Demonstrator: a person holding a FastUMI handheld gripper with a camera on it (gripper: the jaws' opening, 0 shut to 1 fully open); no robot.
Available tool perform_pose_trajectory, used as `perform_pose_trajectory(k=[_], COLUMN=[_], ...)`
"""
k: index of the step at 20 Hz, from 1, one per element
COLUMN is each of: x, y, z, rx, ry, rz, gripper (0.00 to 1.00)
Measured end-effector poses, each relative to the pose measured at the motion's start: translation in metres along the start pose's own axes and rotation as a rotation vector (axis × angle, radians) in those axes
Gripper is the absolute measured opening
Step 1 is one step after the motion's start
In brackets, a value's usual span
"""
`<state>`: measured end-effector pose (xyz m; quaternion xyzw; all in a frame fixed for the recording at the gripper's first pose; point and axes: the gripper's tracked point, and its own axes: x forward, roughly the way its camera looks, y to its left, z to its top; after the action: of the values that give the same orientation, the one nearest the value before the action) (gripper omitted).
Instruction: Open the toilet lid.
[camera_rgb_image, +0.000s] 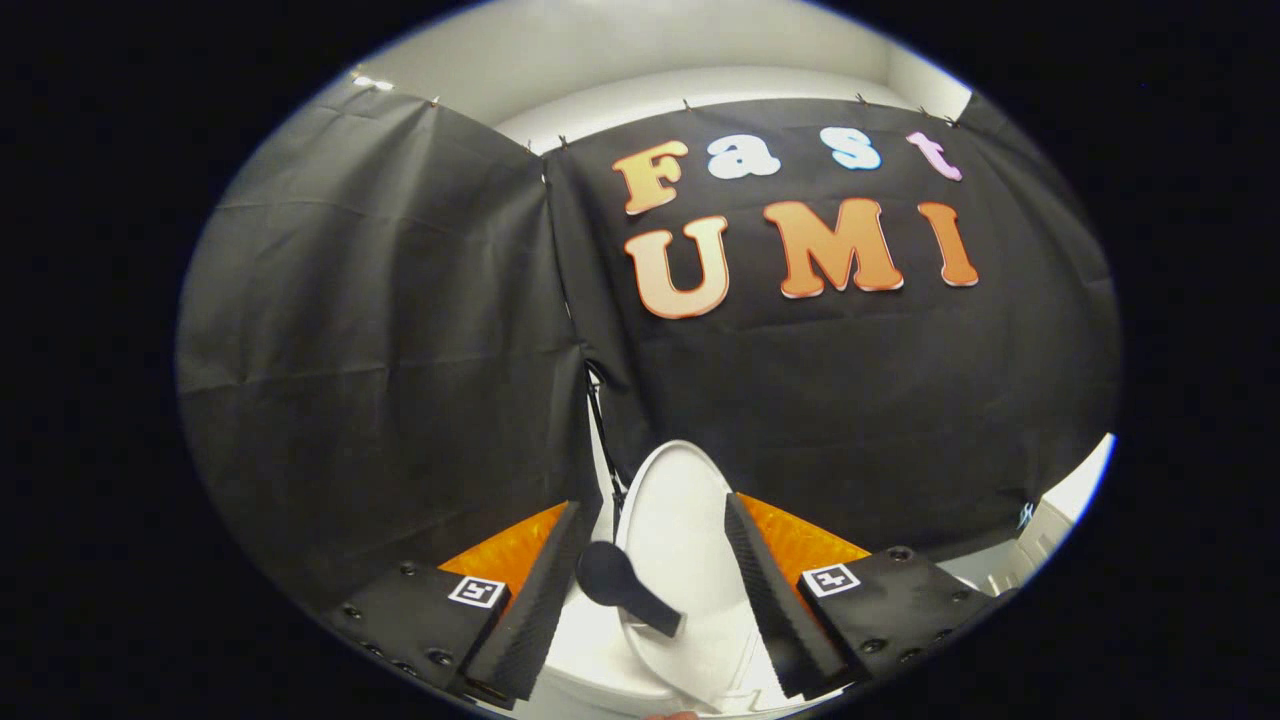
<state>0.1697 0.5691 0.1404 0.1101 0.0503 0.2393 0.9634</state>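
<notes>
A fisheye view looks forward along a handheld gripper (655, 560) whose two fingers rise from the lower centre of the frame, one on the left (535, 600) and one on the right (770, 590). The fingers stand well apart, open wide, and neither presses on anything. Between them, in the lower middle of the picture, sits a white toilet lid (675, 520); it appears raised, standing up so that its rounded top edge reaches just above the fingertips, with its pale broad face turned toward the camera. Below it the white toilet (590, 655) spreads across the bottom of the frame between the finger bases. A dark, paddle-shaped piece (620, 588) with a rounded head lies across the lower part of the lid, just beside the left finger; whether it touches that finger cannot be told. Small square black-and-white markers sit on the gripper body, one at each finger base. Behind everything hangs black cloth (380, 330) as the booth wall, filling the middle and upper frame, with a narrow gap between two panels just above the lid. A pale ceiling (620, 50) shows at the top.
</notes>
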Motion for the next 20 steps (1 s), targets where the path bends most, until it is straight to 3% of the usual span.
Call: perform_pose_trajectory(k=[5, 14, 20], x=[-0.029, -0.110, -0.179], y=[-0.061, -0.225, -0.344], z=[0.037, 0.074, 0.081], rx=[-0.042, -0.098, -0.106], ry=[0.000, -0.038, -0.067], rz=[0.036, -0.069, -0.187], gripper=[0.93, 0.92, 0.92])
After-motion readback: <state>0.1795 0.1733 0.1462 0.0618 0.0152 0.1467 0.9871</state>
